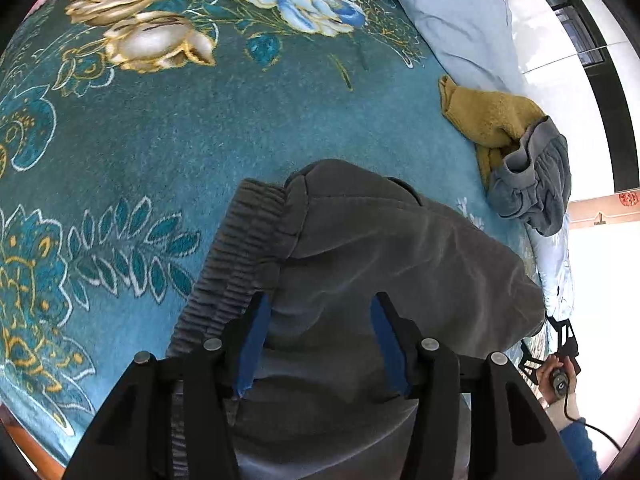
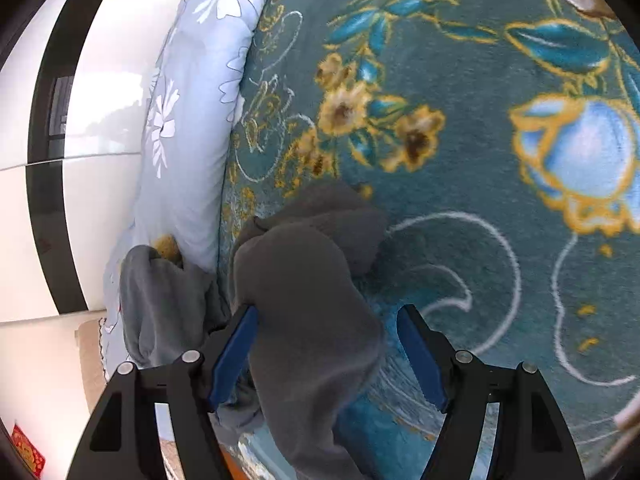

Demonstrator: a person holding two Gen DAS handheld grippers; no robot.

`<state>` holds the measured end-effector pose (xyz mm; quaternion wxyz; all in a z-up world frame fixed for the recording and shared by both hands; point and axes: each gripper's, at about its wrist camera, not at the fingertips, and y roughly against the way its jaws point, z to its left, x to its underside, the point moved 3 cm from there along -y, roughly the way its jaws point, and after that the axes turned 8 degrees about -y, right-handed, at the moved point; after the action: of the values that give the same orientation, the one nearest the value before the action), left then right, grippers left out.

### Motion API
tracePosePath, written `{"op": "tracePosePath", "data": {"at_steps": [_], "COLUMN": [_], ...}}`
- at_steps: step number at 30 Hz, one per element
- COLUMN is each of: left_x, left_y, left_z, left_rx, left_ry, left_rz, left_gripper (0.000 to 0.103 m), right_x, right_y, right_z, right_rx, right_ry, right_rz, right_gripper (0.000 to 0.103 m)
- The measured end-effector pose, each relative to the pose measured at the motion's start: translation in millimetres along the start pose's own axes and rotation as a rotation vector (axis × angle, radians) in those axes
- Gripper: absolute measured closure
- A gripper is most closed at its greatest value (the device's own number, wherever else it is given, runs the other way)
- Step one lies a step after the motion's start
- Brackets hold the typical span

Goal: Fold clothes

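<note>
Garment: grey trousers (image 1: 360, 264) lie on the teal floral blanket (image 1: 200, 152) of the bed, ribbed waistband (image 1: 236, 256) toward the left in the left wrist view.
Left tongs (image 1: 320, 340): parted, blue pads either side of the cloth; no pinch visible, judged released.
Right tongs (image 2: 326, 354): parted wide, straddling a bunched grey end (image 2: 304, 288); one pad close to the fabric, the other clear of it; not clamped.
Step in hand: judged to be placing both tongs for a fold. Advice: seat each pad fully over a cloth edge before clamping, take one layer evenly, lift both ends level.
Left view only: waistband, a mustard cloth (image 1: 488, 120) under a second grey garment (image 1: 536, 184) by the pale quilt (image 1: 452, 20), and the person's other hand (image 1: 556, 380).
Right view only: the bunched leg end and the bed's edge below it.
</note>
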<state>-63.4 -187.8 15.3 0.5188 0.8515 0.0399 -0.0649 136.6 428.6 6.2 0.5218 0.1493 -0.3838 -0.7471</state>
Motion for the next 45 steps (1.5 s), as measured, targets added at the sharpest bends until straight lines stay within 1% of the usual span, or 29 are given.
{"op": "tracePosePath", "data": {"at_steps": [1, 2, 3, 5, 7, 8, 10, 11, 12, 13, 15, 17, 18, 20, 23, 25, 26, 27, 29, 31, 35, 38, 41, 43, 45], "left_x": [-1, -3, -4, -5, -6, -7, -8, -8, -8, -7, -8, -10, -11, -12, -13, -14, -14, -13, -9, -2, 19, 42, 64, 77, 93], "left_y": [-2, -4, -7, -11, -13, -14, -16, -18, -20, -22, -23, -24, -24, -25, -27, -26, -25, -22, -14, -4, 21, 41, 56, 60, 65], "left_z": [1, 1, 1, 3, 4, 3, 2, 2, 2, 2, 1, 1, 2, 4, 3, 1, -1, -2, -5, -7, -8, 6, 20, 31, 44], "left_rx": [0.0, 0.0, 0.0, 0.001, 0.013, 0.025, 0.034, 0.034, 0.029, 0.023, 0.022, 0.027, 0.03, 0.035, 0.025, 0.013, 0.008, 0.007, 0.037, 0.073, 0.105, 0.13, 0.164, 0.184, 0.175], "left_ry": [-0.002, -0.002, -0.003, -0.002, 0.004, 0.007, 0.005, 0.003, 0.002, 0.001, 0.003, 0.005, 0.008, 0.015, 0.023, 0.022, 0.023, 0.026, 0.046, 0.066, 0.092, 0.145, 0.224, 0.277, 0.312], "left_rz": [0.002, 0.003, 0.003, 0.004, 0.002, -0.003, -0.004, 0.0, 0.001, 0.0, -0.003, 0.0, 0.002, 0.002, 0.002, 0.004, 0.005, 0.004, 0.004, -0.008, -0.044, -0.075, -0.117, -0.134, -0.152], "left_gripper": [0.049, 0.049, 0.049, 0.049, 0.049, 0.049, 0.049, 0.049, 0.049, 0.049, 0.049, 0.049, 0.049, 0.049, 0.049, 0.049, 0.049, 0.049, 0.049, 0.049, 0.048, 0.048, 0.047, 0.046, 0.046], "right_x": [0, 1, 1, 2, 6, 10, 24, 28, 26, 20, 2, -13, -16, -17, -16, -16, -16, -15, -13, -13, -11, -8, -10, -12, -13], "right_y": [0, 0, 2, 8, 27, 39, 73, 84, 87, 81, 60, 44, 40, 35, 34, 38, 42, 49, 64, 86, 139, 183, 212, 231, 249], "right_z": [2, 5, 10, 23, 48, 59, 81, 82, 78, 68, 38, 7, -3, -12, -13, -10, -9, -7, -4, -5, -22, -53, -91, -125, -156], "right_rx": [0.004, 0.015, 0.037, 0.074, 0.028, 0.005, -0.049, -0.047, -0.014, 0.039, 0.164, 0.236, 0.262, 0.321, 0.358, 0.358, 0.353, 0.346, 0.31, 0.258, 0.175, 0.125, 0.114, 0.113, 0.1], "right_ry": [0.005, 0.02, 0.052, 0.122, 0.268, 0.347, 0.552, 0.607, 0.632, 0.619, 0.528, 0.415, 0.39, 0.399, 0.424, 0.419, 0.419, 0.42, 0.421, 0.414, 0.383, 0.344, 0.309, 0.259, 0.204], "right_rz": [-0.011, -0.021, -0.03, -0.046, -0.071, -0.1, -0.193, -0.231, -0.253, -0.242, -0.196, -0.165, -0.162, -0.16, -0.156, -0.149, -0.149, -0.155, -0.158, -0.152, -0.145, -0.129, -0.104, -0.09, -0.078], "right_gripper": [0.036, 0.054, 0.074, 0.092, 0.095, 0.096, 0.096, 0.096, 0.096, 0.096, 0.096, 0.096, 0.096, 0.095, 0.091, 0.086, 0.076, 0.063, 0.054, 0.053, 0.049, 0.046, 0.044, 0.044, 0.044]}}
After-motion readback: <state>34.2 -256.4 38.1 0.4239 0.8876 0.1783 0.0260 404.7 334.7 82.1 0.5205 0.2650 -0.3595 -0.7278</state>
